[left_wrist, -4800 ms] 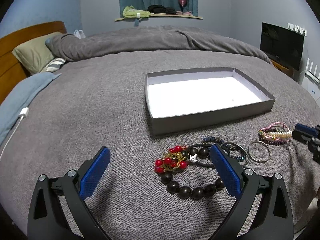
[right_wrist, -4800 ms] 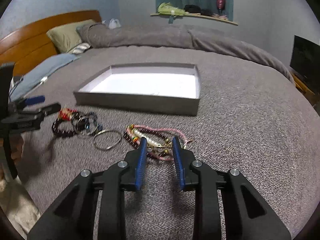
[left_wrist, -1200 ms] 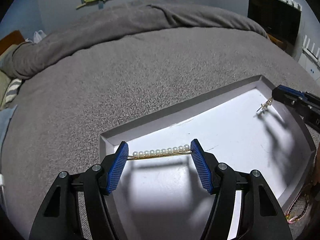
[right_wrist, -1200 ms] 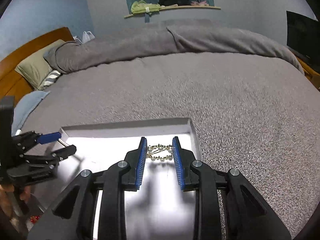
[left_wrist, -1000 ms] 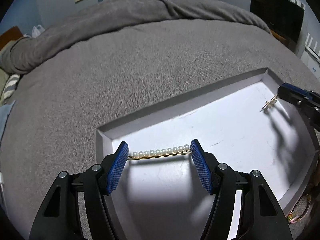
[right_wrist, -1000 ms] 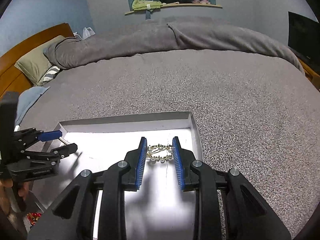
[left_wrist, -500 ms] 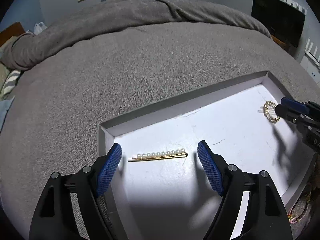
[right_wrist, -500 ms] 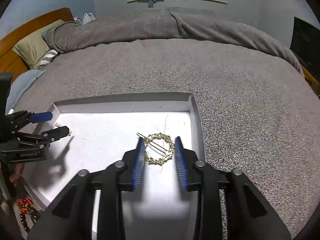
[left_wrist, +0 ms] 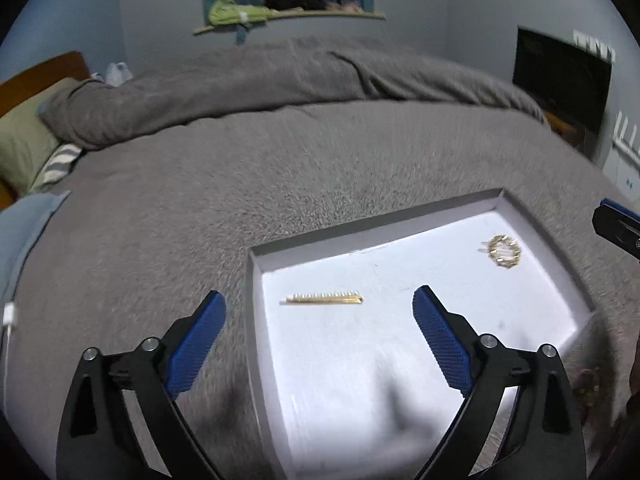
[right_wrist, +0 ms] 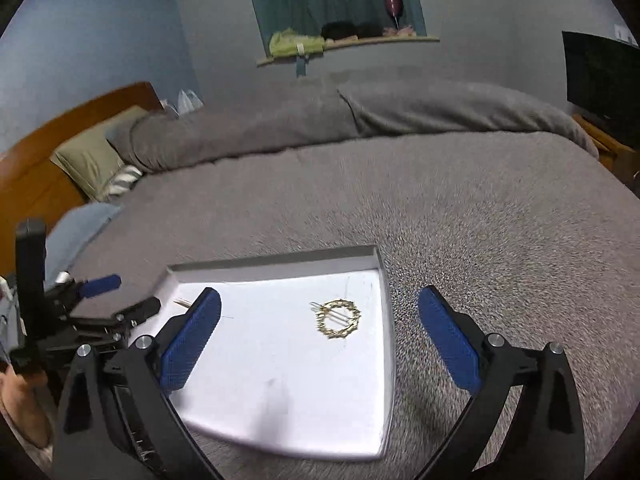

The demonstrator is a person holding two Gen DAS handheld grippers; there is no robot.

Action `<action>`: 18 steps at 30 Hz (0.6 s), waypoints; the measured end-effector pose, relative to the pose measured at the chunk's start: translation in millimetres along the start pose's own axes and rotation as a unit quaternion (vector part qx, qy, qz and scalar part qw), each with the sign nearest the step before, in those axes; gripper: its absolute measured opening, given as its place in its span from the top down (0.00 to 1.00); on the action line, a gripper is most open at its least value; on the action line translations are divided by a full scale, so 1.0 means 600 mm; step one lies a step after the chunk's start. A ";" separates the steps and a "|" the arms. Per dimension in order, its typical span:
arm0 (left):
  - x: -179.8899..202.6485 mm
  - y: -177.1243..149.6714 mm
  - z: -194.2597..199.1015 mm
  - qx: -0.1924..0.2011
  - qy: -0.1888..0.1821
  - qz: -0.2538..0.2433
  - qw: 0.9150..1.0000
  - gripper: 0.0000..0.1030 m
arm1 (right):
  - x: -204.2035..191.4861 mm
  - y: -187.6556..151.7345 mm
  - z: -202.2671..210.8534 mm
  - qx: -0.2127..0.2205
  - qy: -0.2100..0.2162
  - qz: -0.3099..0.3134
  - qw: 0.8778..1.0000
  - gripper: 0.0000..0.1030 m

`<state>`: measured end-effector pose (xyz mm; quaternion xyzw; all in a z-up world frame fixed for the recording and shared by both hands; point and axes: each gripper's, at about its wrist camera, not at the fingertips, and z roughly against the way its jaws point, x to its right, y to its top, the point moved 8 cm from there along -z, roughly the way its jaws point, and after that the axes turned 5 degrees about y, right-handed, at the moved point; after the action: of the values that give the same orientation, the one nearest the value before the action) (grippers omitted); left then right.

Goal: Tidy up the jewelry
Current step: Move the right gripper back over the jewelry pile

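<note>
A shallow grey box with a white floor (left_wrist: 400, 236) (right_wrist: 386, 280) lies on the grey bed. A pearl hairpin on a gold bar (left_wrist: 322, 298) lies in its far left part. A round gold hair clip (left_wrist: 505, 251) (right_wrist: 339, 319) lies near its far right corner. My left gripper (left_wrist: 319, 340) is open and empty, above and behind the hairpin. My right gripper (right_wrist: 319, 336) is open and empty, above and behind the gold clip. The left gripper also shows in the right wrist view (right_wrist: 120, 296), and the hairpin's end (right_wrist: 182, 302) beside it.
A folded grey duvet (left_wrist: 280, 80) and pillows (right_wrist: 92, 160) lie at the head of the bed. A black screen (left_wrist: 560, 80) stands at the right. Some jewelry (left_wrist: 586, 384) lies on the bed by the box's near right side.
Both grippers have opened wide, let go and drawn back and up. The pearl hairpin and the gold clip now lie on the box floor.
</note>
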<state>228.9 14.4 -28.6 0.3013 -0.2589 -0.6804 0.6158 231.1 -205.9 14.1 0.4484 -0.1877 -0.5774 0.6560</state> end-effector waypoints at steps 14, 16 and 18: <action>0.004 -0.132 0.135 0.060 0.031 0.045 0.997 0.06 | -0.013 -0.097 0.150 0.071 -0.051 0.045 0.995 0.05; 0.007 -0.154 0.143 0.064 0.020 0.049 0.997 0.06 | -0.011 -0.117 0.153 0.065 -0.060 0.048 0.995 0.05; 0.007 -0.172 0.140 0.056 0.012 0.052 0.997 0.06 | -0.010 -0.134 0.154 0.061 -0.070 0.052 0.994 0.05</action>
<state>96.8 19.8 -46.1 0.3301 -0.3046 -0.6280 0.6355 111.2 -229.0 -0.2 0.4357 -0.2908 -0.5599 0.6419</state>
